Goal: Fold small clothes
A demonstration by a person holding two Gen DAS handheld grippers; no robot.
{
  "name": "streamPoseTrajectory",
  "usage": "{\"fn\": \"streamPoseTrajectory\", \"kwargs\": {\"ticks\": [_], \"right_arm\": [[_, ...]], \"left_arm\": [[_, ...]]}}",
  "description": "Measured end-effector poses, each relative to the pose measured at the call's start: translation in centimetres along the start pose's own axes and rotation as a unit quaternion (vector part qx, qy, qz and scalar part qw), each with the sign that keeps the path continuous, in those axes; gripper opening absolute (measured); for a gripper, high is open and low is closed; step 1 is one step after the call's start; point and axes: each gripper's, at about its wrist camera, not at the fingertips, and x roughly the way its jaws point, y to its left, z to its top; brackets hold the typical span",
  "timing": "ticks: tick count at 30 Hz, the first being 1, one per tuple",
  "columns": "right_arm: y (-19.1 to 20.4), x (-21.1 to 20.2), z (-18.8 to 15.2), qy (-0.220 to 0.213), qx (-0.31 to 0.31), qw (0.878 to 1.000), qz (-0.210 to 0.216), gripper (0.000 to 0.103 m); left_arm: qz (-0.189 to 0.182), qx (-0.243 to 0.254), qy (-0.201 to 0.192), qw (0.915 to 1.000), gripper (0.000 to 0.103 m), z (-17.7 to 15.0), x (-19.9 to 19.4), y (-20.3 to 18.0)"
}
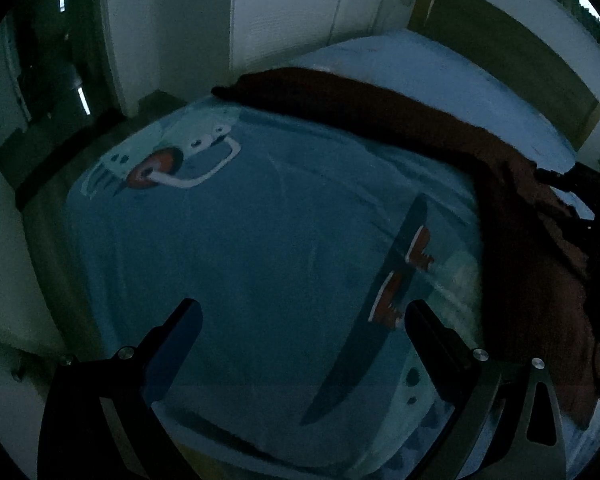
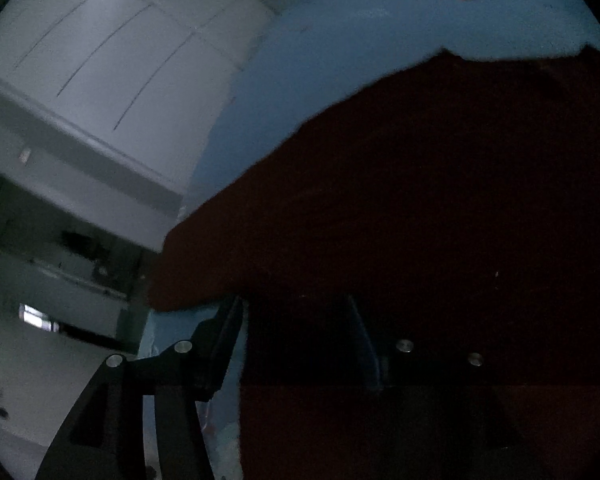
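A dark reddish-brown garment [image 1: 440,128] lies on a bed [image 1: 460,76], stretched in a long band from the bed's far-left edge across toward the near right; its edges look rough and fuzzy, its surface almost black in the dim light; in the right wrist view the same garment [image 2: 420,180] fills most of the frame, with pale blue sheet beyond it. The bed is covered by a blue printed sheet [image 1: 260,240] bearing a white and red cartoon figure [image 1: 160,168] near the far-left corner and small red-and-white shapes [image 1: 404,276] nearer the camera; a dark narrow strip [image 1: 380,320] runs slantwise over the print, but what it is cannot be told. White cupboard doors [image 1: 284,12] stand behind the bed; a brown headboard panel [image 1: 512,48] runs along the far right side.

The left claw [image 1: 304,320] hovers over the bare sheet, its fingers spread wide with nothing between them, well apart from the garment. The right claw [image 2: 296,320] sits at the garment's near edge; the cloth drapes over its fingers and hides the tips, so I cannot tell whether it grips the fabric or stands apart.
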Motion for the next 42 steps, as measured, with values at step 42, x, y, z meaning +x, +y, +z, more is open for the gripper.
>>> {"fn": "streamPoseTrajectory", "kwargs": {"ticks": [42], "right_arm": [[0.5, 0.2, -6.0, -0.058, -0.104, 0.964, -0.237, 0.061]], "left_arm": [[-0.007, -0.059, -0.025, 0.9979, 0.100, 7.7, 4.1, 3.6]]}}
